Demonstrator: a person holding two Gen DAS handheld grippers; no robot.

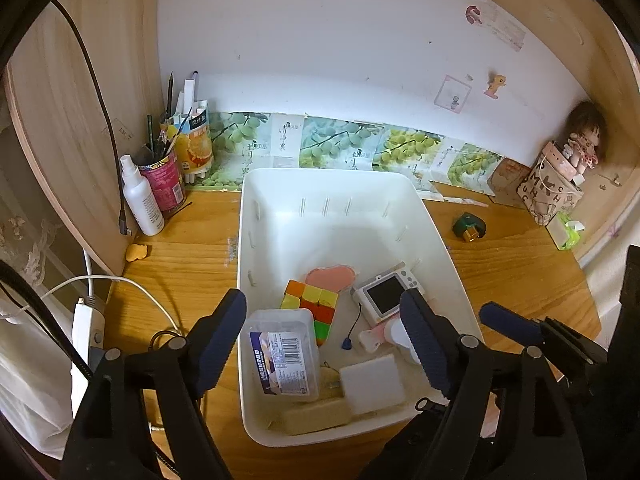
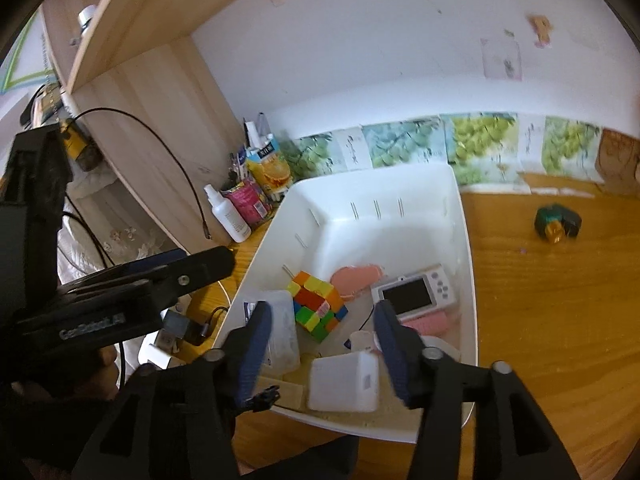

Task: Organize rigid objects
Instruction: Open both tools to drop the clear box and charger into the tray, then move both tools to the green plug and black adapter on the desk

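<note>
A white plastic bin (image 1: 256, 240) (image 2: 468, 264) sits on the wooden desk. In it lie a colourful puzzle cube (image 1: 316, 304) (image 2: 318, 308), a small white camera (image 1: 386, 294) (image 2: 416, 292), a clear labelled box (image 1: 282, 354) (image 2: 280, 332), a white block (image 1: 372, 378) (image 2: 344, 380), a pink flat piece (image 1: 332, 276) and a tan sponge (image 1: 316, 416). My left gripper (image 1: 324, 344) is open and empty above the bin's near end. My right gripper (image 2: 324, 356) is open and empty above the white block. A green and gold object (image 1: 470, 228) (image 2: 558, 222) lies on the desk right of the bin.
A white spray bottle (image 1: 140, 196) (image 2: 228, 212), a pink pen can (image 1: 162, 184) and an orange carton (image 1: 194, 140) stand at the back left. A patterned bag with a doll (image 1: 554, 184) stands at the back right. A power strip (image 1: 86, 344) and cables lie left.
</note>
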